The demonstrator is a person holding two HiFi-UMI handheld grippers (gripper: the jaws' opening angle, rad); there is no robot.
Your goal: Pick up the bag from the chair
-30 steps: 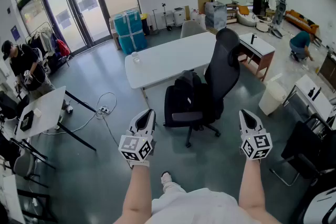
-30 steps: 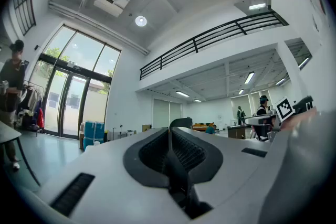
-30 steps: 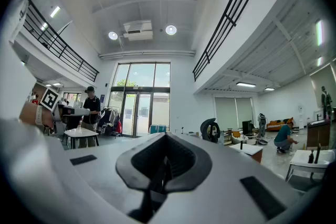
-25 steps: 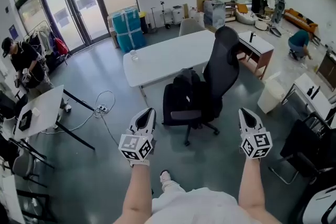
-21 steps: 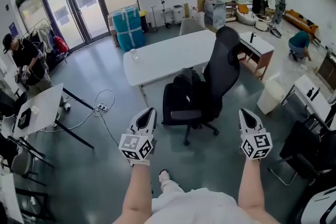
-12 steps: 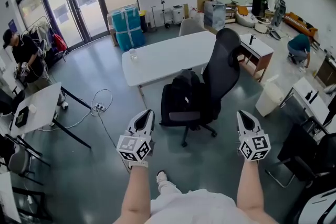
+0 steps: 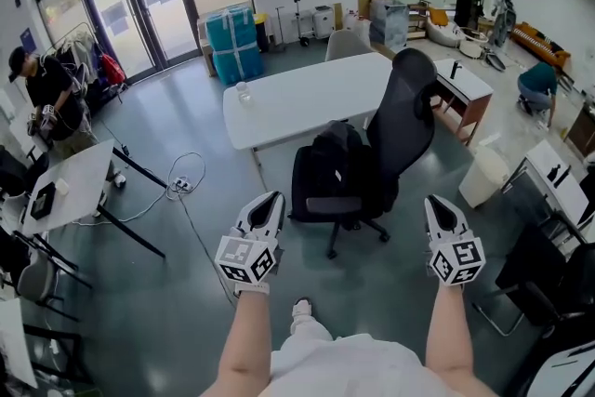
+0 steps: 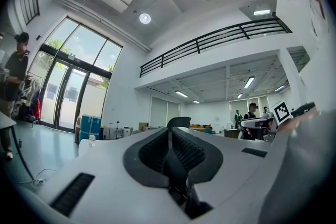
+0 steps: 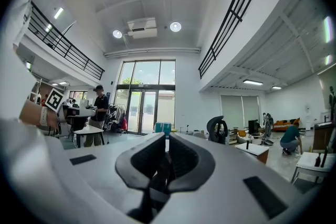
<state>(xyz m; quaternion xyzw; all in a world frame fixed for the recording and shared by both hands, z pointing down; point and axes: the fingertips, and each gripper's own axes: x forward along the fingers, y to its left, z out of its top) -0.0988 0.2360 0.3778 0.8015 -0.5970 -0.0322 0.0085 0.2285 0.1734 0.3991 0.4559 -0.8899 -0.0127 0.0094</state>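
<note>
A black backpack (image 7: 332,165) sits on the seat of a black office chair (image 7: 402,122) in the middle of the head view. My left gripper (image 7: 268,203) is held up in front of me, short of the chair and to its left, jaws shut with nothing in them. My right gripper (image 7: 435,205) hovers at the same height, to the chair's right, also shut and empty. In the left gripper view the gripper (image 8: 169,136) points level across the room, with only the chair's headrest (image 8: 180,121) above it. The right gripper (image 9: 166,143) also points level, the chair (image 9: 217,128) far off.
A long white table (image 7: 307,98) stands just behind the chair. A cable (image 7: 181,189) trails over the grey floor at left, by a small white table (image 7: 70,186). A person (image 7: 48,93) stands far left. Desks (image 7: 460,81) and a white bin (image 7: 481,177) stand right.
The view has shifted slightly as I stepped; the chair and backpack stay put. Both grippers remain raised and shut in about the same place.
</note>
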